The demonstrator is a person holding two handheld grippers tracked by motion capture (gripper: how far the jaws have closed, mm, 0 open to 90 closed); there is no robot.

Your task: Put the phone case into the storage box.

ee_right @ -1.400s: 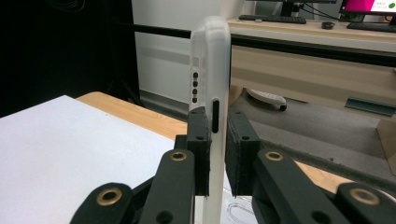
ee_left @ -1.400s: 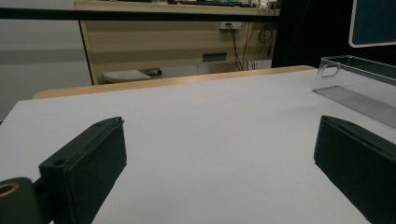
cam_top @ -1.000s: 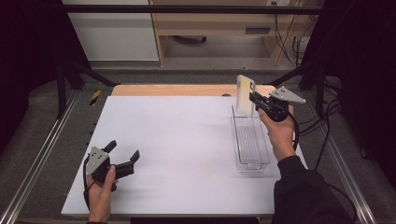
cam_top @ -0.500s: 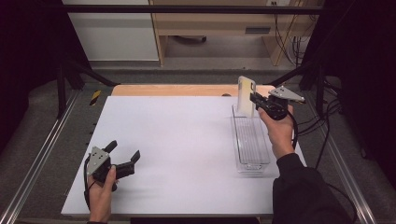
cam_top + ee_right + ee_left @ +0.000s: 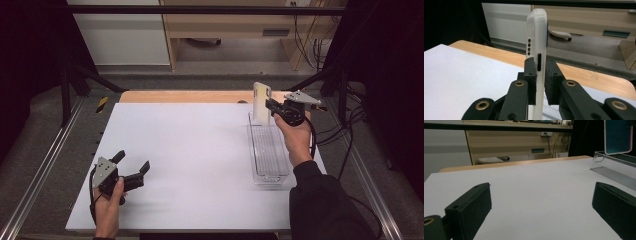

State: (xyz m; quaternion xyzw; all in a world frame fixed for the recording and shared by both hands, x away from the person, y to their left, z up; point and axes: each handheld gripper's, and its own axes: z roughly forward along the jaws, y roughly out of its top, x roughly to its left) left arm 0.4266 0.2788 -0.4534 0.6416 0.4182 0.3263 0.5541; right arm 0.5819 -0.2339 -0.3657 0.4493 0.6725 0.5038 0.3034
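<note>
Pinched between the two black jaws of the right gripper (image 5: 539, 77) is a slim phone in a pale translucent case (image 5: 537, 37) — the pads press on its front and back faces, near its lower half, and it stands upright. In the high view this phone (image 5: 261, 102) hangs above the far end of the long clear plastic tray (image 5: 269, 150) at the right side of the white table sheet (image 5: 190, 150), not touching it. The step in hand seems to be placing the phone into the tray. To do it well, I think the hand should keep the grip firm, bring the phone down slowly between the tray walls, and tilt it so it lies along the tray length before opening. The left gripper (image 5: 131, 169) rests near the front left corner of the sheet, its jaws spread wide with nothing between them — well apart from the tray.
</note>
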